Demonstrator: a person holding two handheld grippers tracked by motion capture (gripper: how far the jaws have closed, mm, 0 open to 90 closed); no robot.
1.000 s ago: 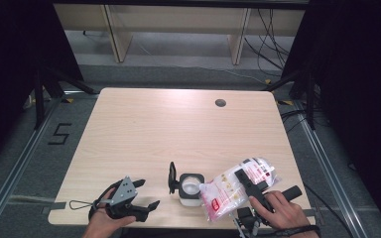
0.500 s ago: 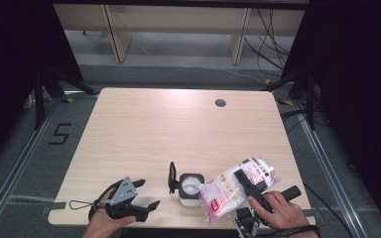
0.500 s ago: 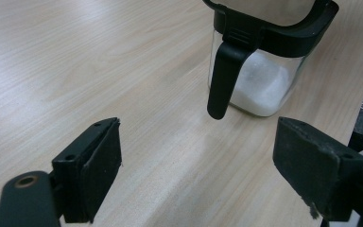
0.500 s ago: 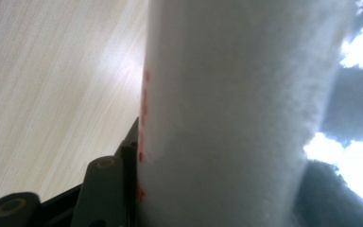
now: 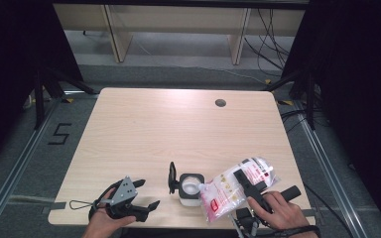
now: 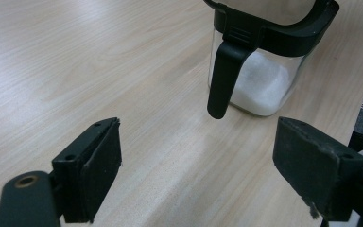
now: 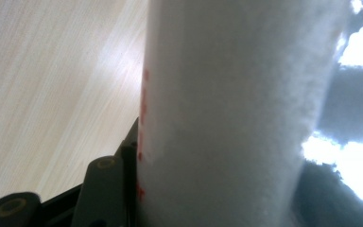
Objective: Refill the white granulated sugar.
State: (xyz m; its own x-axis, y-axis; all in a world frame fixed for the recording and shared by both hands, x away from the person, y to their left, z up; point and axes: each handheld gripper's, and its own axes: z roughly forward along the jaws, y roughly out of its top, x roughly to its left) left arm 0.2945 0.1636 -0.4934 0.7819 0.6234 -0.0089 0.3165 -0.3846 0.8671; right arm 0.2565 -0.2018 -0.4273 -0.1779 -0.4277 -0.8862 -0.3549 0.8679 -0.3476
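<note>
A small clear jar [image 5: 189,190] with white granules stands near the table's front edge, its black lid [image 5: 171,177] flipped up on its left side. My right gripper [image 5: 246,181] is shut on a clear bag [image 5: 225,192] of white granules with red print. The bag is tilted, with its lower end at the jar's mouth. In the right gripper view the bag [image 7: 236,113] presses against the left finger [image 7: 106,189]. My left gripper [image 5: 147,194] rests open at the front left, apart from the jar. In the left gripper view its jaws stand wide, with the jar [image 6: 260,90] ahead of them.
The light wooden table [image 5: 154,129] has a round cable hole [image 5: 221,103] at the back right. Dark stand legs and cables lie on the floor beside and behind the table. The jar and bag sit close to the front edge.
</note>
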